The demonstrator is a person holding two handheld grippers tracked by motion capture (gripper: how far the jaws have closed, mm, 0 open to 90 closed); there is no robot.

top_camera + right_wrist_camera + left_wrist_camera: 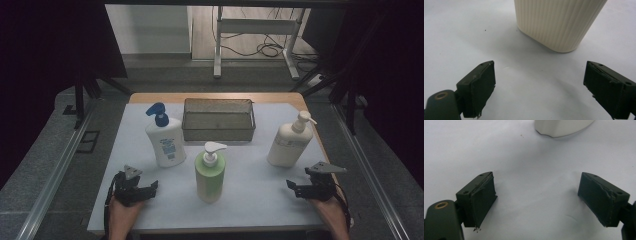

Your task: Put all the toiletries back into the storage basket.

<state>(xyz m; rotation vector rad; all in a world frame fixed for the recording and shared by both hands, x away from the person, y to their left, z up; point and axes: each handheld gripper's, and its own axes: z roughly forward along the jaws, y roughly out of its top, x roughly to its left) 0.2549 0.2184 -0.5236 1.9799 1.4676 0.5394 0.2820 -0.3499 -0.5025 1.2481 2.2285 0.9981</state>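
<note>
Three pump bottles stand on the white sheet (pixel 250 185). A white bottle with a blue pump (pixel 165 137) is at the left, a green bottle with a white pump (pixel 210 172) in the middle near the front, and a cream ribbed bottle (pixel 290 142) at the right. My left gripper (pixel 150 187) rests near the front left, open and holding nothing (pixel 536 200), with the base of the white bottle (pixel 561 127) ahead of it. Near the front right my right gripper (pixel 292 186) is open over bare sheet (pixel 539 85), and the cream bottle (pixel 559 22) stands just ahead.
A grey metal mesh basket (pixel 218 131) stands at the back middle of the sheet. The wooden table's far edge (pixel 215 96) lies behind it. A white stand with cables (pixel 255 37) is on the floor beyond the table.
</note>
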